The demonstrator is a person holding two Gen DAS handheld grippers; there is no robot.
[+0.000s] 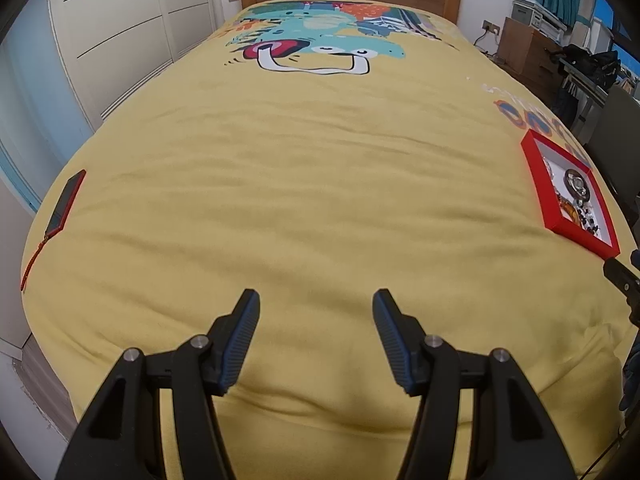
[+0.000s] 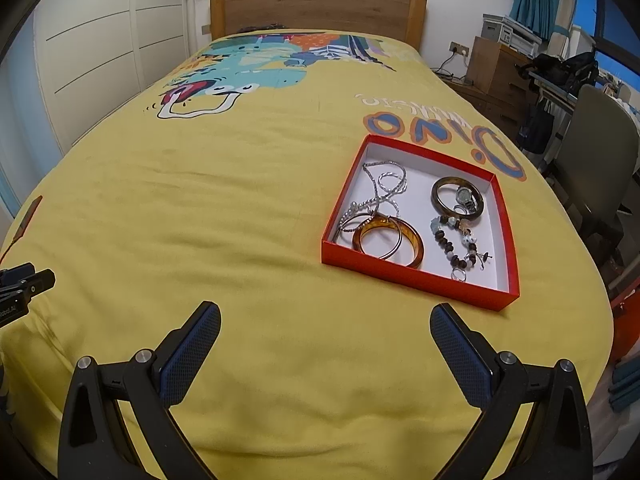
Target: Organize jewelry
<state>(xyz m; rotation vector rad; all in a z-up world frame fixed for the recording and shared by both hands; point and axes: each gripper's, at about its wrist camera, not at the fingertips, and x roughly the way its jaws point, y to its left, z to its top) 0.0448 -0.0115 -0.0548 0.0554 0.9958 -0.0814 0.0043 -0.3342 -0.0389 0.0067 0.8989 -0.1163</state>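
On the yellow bedspread with the cartoon dinosaur print (image 1: 320,184), far off to the left of the left tongs (image 1: 316,312), lies a flat red-edged phone-like slab with a thin red cord trailing from its near end (image 1: 66,204), close to the bed's left edge. The left tongs hang over bare yellow cloth near the foot of the bed, their two blue-padded black fingers (image 1: 244,332) spread wide with nothing between them. The right tongs (image 2: 326,332) hover likewise over plain cloth, blue pads apart and empty; in their view a bit of the left tool's black body pokes in at the far left.

Ahead of the right tongs and slightly to their right sits the shallow square red cardboard box with a white inside (image 2: 412,270), resting flat on the bedspread near the bed's right side. Inside it, from left to right: a tangled silver chain necklace (image 2: 384,184), thin silver hoop bangles, a chunky amber translucent bangle (image 2: 412,240) at the near left corner, a dark brown ring-shaped bangle (image 2: 440,188) with a small silver wristwatch (image 2: 466,198) lying in it, and a beaded bracelet of brown and pale stones (image 2: 456,248) toward the near right

Beyond the bed stands a wooden headboard (image 2: 316,8)
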